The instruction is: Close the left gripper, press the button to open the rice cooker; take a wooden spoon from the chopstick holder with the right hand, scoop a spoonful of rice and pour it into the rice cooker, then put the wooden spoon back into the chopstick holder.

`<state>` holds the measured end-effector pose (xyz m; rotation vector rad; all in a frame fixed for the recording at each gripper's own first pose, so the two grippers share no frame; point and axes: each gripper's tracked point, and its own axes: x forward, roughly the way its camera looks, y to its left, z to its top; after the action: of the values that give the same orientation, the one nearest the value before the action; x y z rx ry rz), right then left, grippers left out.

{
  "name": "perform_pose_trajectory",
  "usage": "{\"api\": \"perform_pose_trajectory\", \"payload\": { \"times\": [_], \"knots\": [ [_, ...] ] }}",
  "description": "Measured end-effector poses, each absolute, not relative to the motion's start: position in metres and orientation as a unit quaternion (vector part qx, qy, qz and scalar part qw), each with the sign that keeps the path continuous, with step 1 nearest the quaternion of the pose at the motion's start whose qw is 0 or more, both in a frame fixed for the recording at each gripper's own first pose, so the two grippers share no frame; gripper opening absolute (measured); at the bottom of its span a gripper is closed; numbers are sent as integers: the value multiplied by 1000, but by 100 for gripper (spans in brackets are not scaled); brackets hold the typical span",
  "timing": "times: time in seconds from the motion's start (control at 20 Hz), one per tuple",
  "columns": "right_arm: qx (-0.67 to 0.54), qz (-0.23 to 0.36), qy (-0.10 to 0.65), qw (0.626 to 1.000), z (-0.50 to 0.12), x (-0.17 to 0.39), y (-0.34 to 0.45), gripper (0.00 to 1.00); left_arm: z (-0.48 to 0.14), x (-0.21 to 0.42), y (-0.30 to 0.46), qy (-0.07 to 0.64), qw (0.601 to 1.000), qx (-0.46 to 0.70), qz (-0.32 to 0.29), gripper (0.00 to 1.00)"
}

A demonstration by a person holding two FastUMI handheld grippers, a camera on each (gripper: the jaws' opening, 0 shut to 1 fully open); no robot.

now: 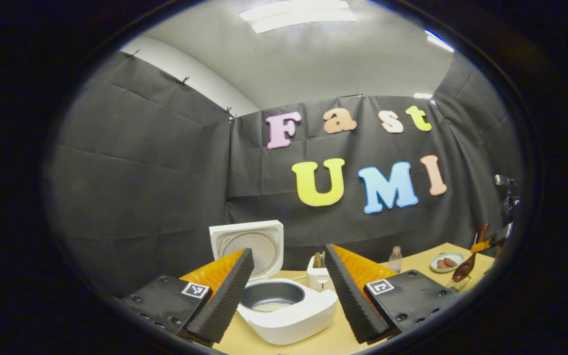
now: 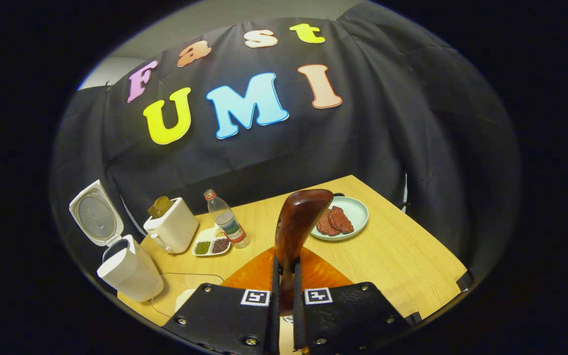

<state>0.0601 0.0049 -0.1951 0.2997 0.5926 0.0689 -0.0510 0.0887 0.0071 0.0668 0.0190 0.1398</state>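
Right claw is clamped tight on the dark brown wooden spoon, its bowl standing upright just ahead of the fingertips above the pale wooden counter. Left claw hangs with fingers spread wide apart, and the white rice cooker sits between and just beyond them, lid up, grey pot showing.

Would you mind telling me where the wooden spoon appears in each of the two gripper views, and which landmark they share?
Left gripper view: the wooden spoon sits at the far right edge, bowl down, held by the right gripper.
Right gripper view: the spoon stands at centre, handle clamped between the right gripper's fingers, bowl up.
Shared landmark: the rice cooker, lid open, in both views.
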Motion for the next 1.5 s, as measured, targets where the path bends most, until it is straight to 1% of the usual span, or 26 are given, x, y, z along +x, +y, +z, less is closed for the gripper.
{"api": "perform_pose_trajectory", "payload": {
  "times": [0.3, 0.35, 0.45, 0.5, 0.65, 0.8, 0.85, 0.9, 1.1, 1.15, 1.2, 1.35, 1.4, 1.45, 1.5],
  "knots": [
    [166, 50, 277, 945, -179, 49, 46, 11, -5, -50, 115, 17, 998, 18, 61, 99],
    [171, 54, 274, 945, -177, 48, 54, 11, -7, -51, 119, 17, 998, 17, 59, 94],
    [176, 62, 268, 945, -174, 47, 71, 11, -11, -50, 130, 18, 998, 17, 56, 94],
    [179, 66, 267, 945, -172, 46, 80, 12, -13, -51, 137, 20, 998, 17, 57, 99],
    [189, 83, 268, 941, -175, 41, 113, 11, -23, -51, 155, 28, 998, 10, 57, 99],
    [179, 99, 281, 938, -189, 35, 144, 11, -31, -52, 171, 35, 998, 7, 57, 100],
    [176, 102, 285, 937, -196, 31, 152, 11, -33, -55, 175, 37, 998, 5, 57, 95],
    [173, 104, 290, 936, -201, 29, 159, 11, -35, -55, 179, 39, 998, 4, 56, 100],
    [154, 108, 306, 933, -227, 22, 185, 11, -42, -64, 194, 48, 997, 7, 60, 100],
    [148, 109, 311, 933, -234, 20, 191, 11, -43, -66, 199, 51, 997, 9, 61, 95],
    [141, 111, 314, 933, -241, 18, 197, 11, -44, -69, 203, 55, 996, 11, 63, 100],
    [105, 121, 317, 935, -260, 13, 212, 11, -43, -76, 217, 59, 996, 17, 71, 100],
    [94, 125, 318, 935, -265, 11, 216, 11, -43, -77, 221, 60, 995, 17, 74, 95],
    [88, 130, 321, 934, -271, 7, 219, 11, -44, -78, 223, 61, 995, 17, 76, 100],
    [85, 137, 326, 931, -276, 3, 225, 11, -44, -79, 225, 63, 995, 18, 78, 100]
  ]
}}
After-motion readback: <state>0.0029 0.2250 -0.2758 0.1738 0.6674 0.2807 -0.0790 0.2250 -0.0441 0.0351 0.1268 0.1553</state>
